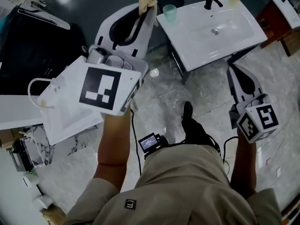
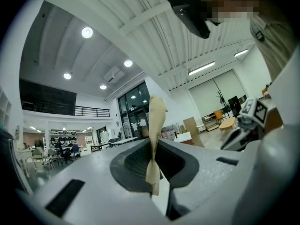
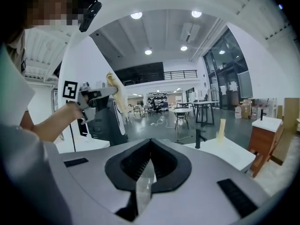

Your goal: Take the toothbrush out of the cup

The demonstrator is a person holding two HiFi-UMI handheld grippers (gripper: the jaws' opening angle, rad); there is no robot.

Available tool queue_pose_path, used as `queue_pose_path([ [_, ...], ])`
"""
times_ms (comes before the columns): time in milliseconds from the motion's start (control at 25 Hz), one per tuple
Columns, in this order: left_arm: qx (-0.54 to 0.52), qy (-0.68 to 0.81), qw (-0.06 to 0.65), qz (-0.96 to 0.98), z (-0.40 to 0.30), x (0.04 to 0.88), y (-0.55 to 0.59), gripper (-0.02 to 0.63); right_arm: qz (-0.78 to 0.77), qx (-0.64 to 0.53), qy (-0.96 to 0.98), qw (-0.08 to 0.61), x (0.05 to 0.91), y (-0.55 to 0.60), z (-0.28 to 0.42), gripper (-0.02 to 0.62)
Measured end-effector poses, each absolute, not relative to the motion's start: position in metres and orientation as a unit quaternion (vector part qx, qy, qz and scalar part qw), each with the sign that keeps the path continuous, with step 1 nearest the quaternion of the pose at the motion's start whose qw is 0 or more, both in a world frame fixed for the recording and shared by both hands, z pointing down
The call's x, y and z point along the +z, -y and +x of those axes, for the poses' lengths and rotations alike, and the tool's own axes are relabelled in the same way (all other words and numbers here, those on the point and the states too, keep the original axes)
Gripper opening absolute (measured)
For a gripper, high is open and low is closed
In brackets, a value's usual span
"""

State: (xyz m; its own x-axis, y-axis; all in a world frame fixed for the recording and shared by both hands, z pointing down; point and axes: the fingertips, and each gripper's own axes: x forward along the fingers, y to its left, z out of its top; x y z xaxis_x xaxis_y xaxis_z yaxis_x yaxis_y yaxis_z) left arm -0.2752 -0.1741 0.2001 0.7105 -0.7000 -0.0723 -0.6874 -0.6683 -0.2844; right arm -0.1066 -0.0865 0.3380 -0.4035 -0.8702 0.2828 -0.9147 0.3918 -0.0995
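Left gripper [image 2: 153,143]: jaws clamping a flat, pale beige toothbrush [image 2: 156,114] | right gripper [image 3: 150,142]: jaws sitting together, empty | translucent green cup [image 1: 169,13] standing on glossy white sink [image 1: 236,32]

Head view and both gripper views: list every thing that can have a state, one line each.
left hand-held gripper: shut on the toothbrush.
toothbrush: clamped between the jaws, standing up past their tips, out of the cup.
right hand-held gripper: shut, nothing between the jaws.
cup: upright on the corner of the washbasin, nothing sticking out of it.
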Motion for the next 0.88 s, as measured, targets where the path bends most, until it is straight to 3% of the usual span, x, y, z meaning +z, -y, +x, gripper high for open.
queue_pose_path([
  [400, -0.025, -0.403, 0.101, -0.909, -0.353, 0.201, 0.065, 0.029, 0.521, 0.071, 0.847, 0.084, 0.286, 0.041, -0.166, 0.005],
  [880, -0.018, -0.41, 0.098, -0.907, -0.376, 0.192, 0.024, 0.028, 0.527, 0.053, 0.845, 0.079, 0.268, 0.002, -0.178, 0.005],
])
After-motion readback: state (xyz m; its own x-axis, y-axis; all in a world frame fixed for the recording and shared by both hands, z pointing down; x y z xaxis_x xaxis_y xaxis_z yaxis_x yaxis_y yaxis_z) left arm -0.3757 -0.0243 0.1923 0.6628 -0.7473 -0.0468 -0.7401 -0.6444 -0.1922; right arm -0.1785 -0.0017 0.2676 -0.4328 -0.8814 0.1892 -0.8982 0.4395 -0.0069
